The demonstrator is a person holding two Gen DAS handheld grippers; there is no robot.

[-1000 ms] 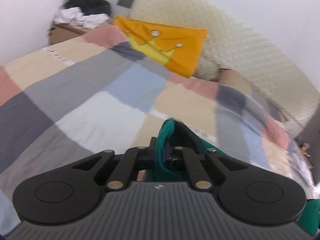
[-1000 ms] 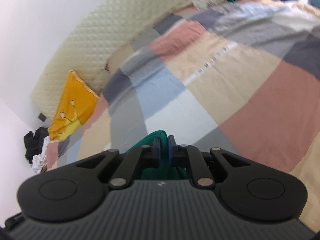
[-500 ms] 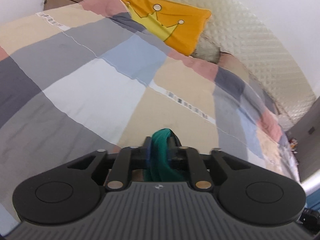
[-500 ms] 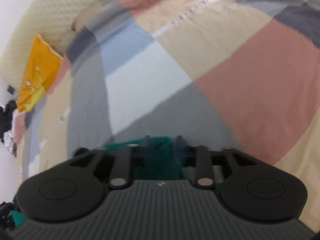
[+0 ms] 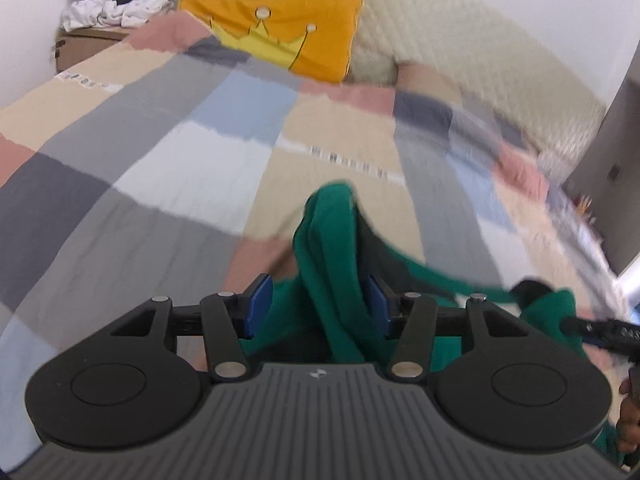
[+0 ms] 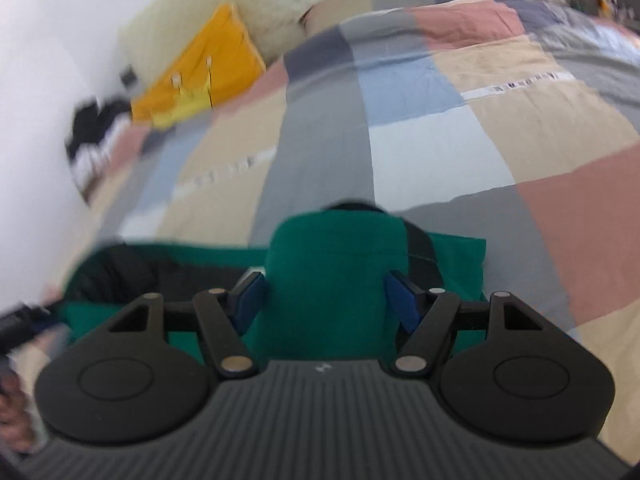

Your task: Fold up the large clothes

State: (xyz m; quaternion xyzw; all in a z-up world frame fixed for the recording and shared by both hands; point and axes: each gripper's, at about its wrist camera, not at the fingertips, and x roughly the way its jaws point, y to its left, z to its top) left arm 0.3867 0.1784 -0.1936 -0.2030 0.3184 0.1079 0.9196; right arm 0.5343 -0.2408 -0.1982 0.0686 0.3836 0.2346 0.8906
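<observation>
The green garment (image 5: 332,248) lies on the bed (image 5: 168,168), on the near part of its patchwork cover of grey, beige, pink, blue and white squares. In the left wrist view a bunched fold of it stands up between the 2 blue pads of the left hand-held gripper (image 5: 318,302). The jaws are opening: the left pad is clear of the cloth, while the fold leans against or just beside the right pad — the blur hides which. More of the garment trails off to the right, where part of the other tool and a bit of a hand show at the frame's edge.

In the right wrist view the right hand-held gripper (image 6: 324,300) is also opening, its 2 pads spread wide with a broad hump of the green garment (image 6: 336,268) between them; the pads sit at the hump's sides without visibly squeezing it. The cloth spreads flat to the left and right behind the fingers.

Far off, an orange pillow with a yellow crown (image 5: 280,32) leans on the cream quilted headboard (image 5: 460,40). A heap of black and white clothes (image 5: 116,0) sits on a brown box at the far left.
</observation>
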